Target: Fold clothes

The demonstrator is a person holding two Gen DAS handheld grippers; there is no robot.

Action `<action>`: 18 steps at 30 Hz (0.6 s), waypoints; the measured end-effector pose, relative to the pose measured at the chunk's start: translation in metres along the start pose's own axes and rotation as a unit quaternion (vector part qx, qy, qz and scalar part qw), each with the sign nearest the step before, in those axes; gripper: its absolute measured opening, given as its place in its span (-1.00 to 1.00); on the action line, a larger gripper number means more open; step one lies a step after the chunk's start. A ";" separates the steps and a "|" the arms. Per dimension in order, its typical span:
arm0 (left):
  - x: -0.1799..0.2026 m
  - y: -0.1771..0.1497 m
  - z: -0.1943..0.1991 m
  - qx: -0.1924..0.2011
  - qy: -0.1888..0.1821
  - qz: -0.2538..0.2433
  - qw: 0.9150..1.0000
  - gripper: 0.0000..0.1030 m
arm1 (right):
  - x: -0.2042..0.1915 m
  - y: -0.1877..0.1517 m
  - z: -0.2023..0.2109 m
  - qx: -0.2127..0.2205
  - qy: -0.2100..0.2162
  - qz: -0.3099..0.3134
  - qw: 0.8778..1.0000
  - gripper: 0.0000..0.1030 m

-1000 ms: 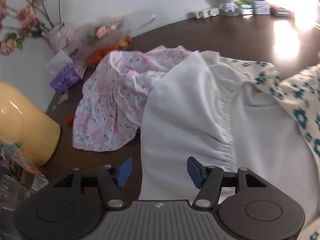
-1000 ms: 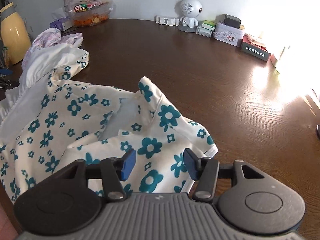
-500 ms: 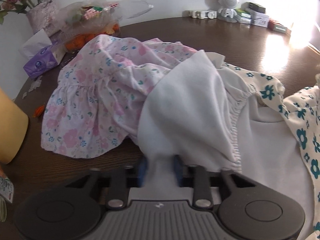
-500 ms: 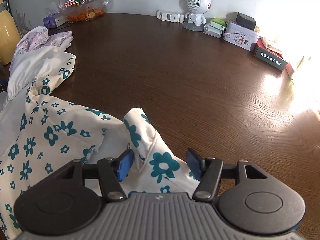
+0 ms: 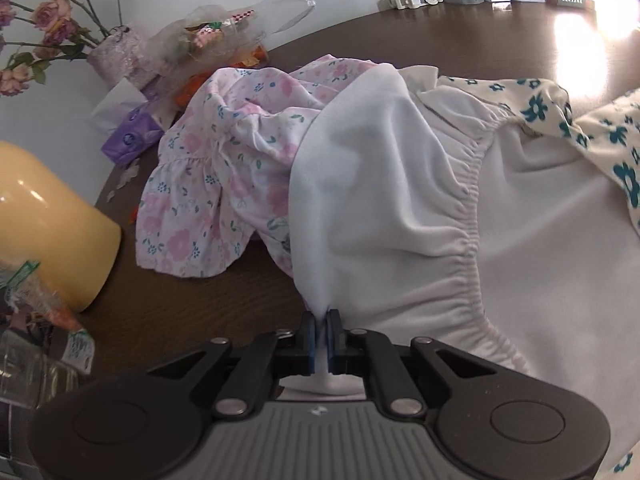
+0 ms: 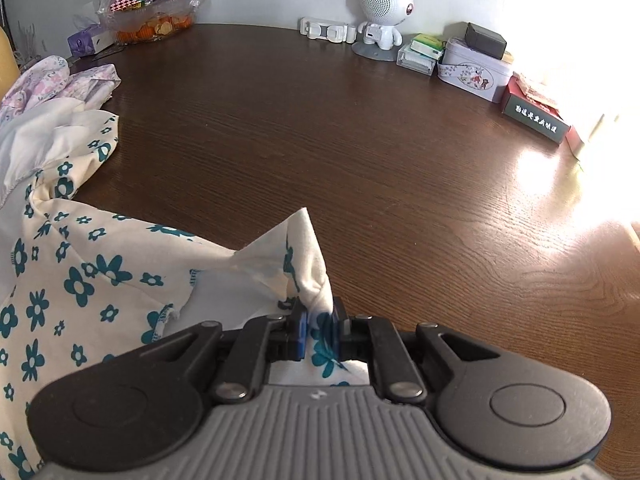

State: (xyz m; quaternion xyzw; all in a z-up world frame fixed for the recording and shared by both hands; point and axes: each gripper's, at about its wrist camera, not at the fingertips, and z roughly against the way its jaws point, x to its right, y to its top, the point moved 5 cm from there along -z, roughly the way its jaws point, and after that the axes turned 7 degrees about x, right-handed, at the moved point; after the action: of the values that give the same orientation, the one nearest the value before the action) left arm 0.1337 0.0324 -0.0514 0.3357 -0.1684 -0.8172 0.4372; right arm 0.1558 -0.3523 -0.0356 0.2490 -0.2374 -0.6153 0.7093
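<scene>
The white garment (image 5: 400,208) with the gathered elastic seam lies in a heap at the middle of the left view, half on top of a pink flowered dress (image 5: 208,184) at 10 o'clock from it. A cream cloth with teal flowers (image 6: 80,280) hangs on its other side, at 2 o'clock in the left view, and fills the lower left of the right view.

The left gripper (image 5: 320,334) is closed tight on a pinch of the white garment's edge, with only a thin line of cloth between the blue pads. The right gripper (image 6: 320,332) is nearly closed on a bunched corner of the teal flowered cloth, and a point of that cloth stands up just ahead of it.

I judge the step is to lift and spread the pile on the bare table (image 6: 360,140) at 12 o'clock. To do it well, both hands should rise together and draw apart slowly, so the cloth goes taut without slipping. I cannot tell if the two cloths are one piece. The pink dress may be dragged along toward the yellow jug (image 5: 48,224) at 9 o'clock.
</scene>
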 end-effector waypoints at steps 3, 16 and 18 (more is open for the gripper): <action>0.000 0.004 0.012 0.016 0.000 0.016 1.000 -0.84 | -0.002 0.003 0.001 0.001 -0.001 0.002 1.000 -0.75; 0.078 0.101 0.060 0.109 -0.164 0.030 0.980 0.13 | -0.044 -0.004 0.092 0.074 0.091 0.012 0.993 -0.14; 0.101 0.121 0.045 0.094 -0.186 0.038 0.977 0.12 | -0.055 0.002 0.081 0.062 0.107 -0.002 0.992 -0.15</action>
State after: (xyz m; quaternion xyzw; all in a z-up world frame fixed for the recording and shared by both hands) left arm 0.1353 -0.1200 0.0093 0.2112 -0.3356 -0.8286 0.3953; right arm 0.0981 -0.3030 0.0253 0.3571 -0.1970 -0.5704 0.7130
